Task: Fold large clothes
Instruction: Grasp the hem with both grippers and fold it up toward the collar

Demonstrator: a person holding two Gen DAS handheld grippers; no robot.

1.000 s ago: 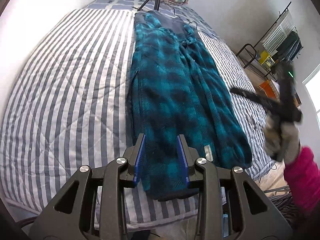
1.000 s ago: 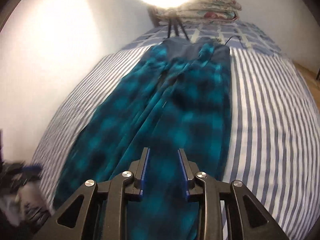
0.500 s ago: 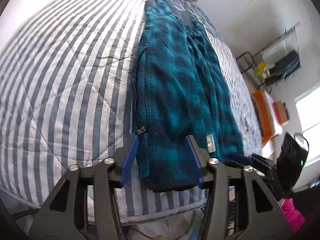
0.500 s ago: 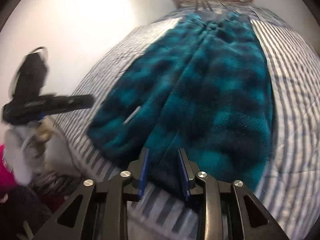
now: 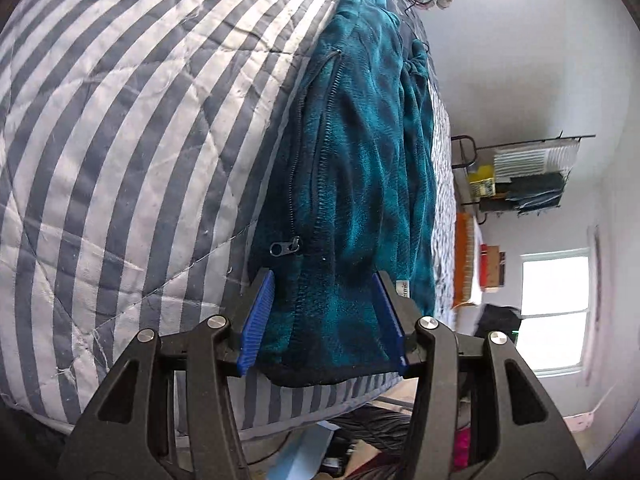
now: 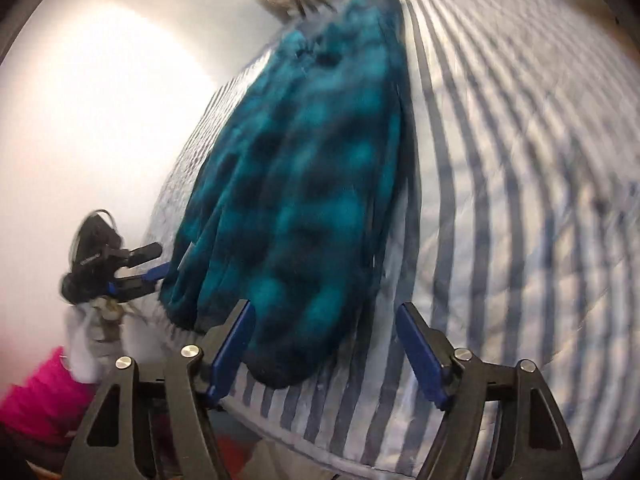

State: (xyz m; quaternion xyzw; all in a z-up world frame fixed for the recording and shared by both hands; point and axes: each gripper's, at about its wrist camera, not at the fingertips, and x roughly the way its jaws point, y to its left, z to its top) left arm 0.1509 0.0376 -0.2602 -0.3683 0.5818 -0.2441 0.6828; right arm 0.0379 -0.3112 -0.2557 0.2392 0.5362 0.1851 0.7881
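Through my left wrist camera, the teal fleece garment [image 5: 360, 184] now fills far more of the view than a second ago, because I have brought my left gripper [image 5: 324, 316] down to its near hem at the foot of the striped quilt [image 5: 120, 140]; my jaws have opened from a narrow gap to about half their spread, and the hem with its zipper pull [image 5: 286, 246] lies between the blue pads [image 5: 258, 316], though I see no pinch yet, so this gripper is released and holds nothing; I judge the grasp of this corner comes next. Through my right wrist camera, blurred by motion, the garment [image 6: 304, 184] lies lengthwise along the quilt [image 6: 520, 200] towards the pillows, and I have swung in over its other near corner; my right gripper [image 6: 324, 344] has just been opening, its jaws now wide and empty, the dark hem showing between the pads without contact; my left gripper [image 6: 150, 270] appears at the garment's far edge, so both hands look set to lift the hem for a fold.
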